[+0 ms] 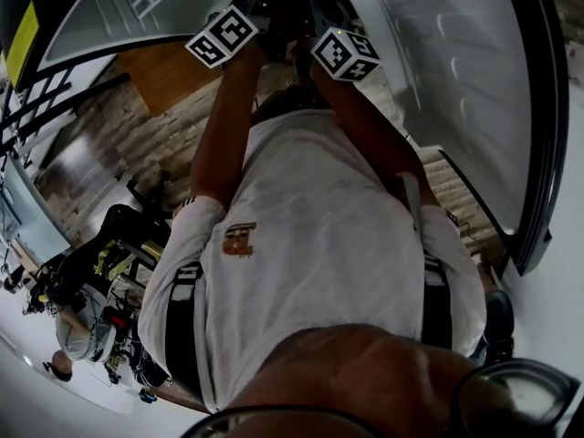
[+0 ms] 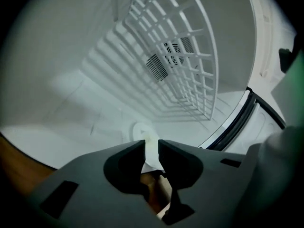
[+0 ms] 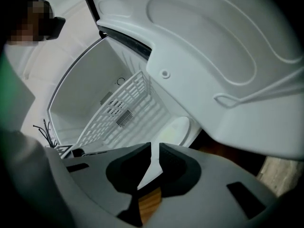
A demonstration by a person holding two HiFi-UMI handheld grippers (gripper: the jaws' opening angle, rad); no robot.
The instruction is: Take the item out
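**Item:** not identified with certainty. The white cabinet [image 2: 61, 61] has its door [image 3: 213, 56] swung open. Inside, only a wire rack [image 2: 190, 75] and a pale round disc [image 2: 140, 129] just beside the rack's near edge can be seen. A vent [image 2: 159, 65] sits behind the rack. The rack is probably the thing to take out.

**Left hand-held gripper** [image 2: 151, 146]: released, with a narrow gap between the jaws and nothing in it. It is near the rack but not touching it.

**Right hand-held gripper** [image 3: 155, 148]: released, with only a slit between the jaws and nothing in it. It is farther from the rack, at the cabinet mouth.

**Handling:** open both sets of jaws wider before reaching the rack. Grip the rack's front edge bar, one gripper toward each end. Pull evenly so the rack does not skew and jam against the cabinet walls.

**Orientation:** the rack's long bars appear to run from the cabinet mouth back toward the vent, so its long axis lies along the way out. Whether it lies level or tilted cannot be told.
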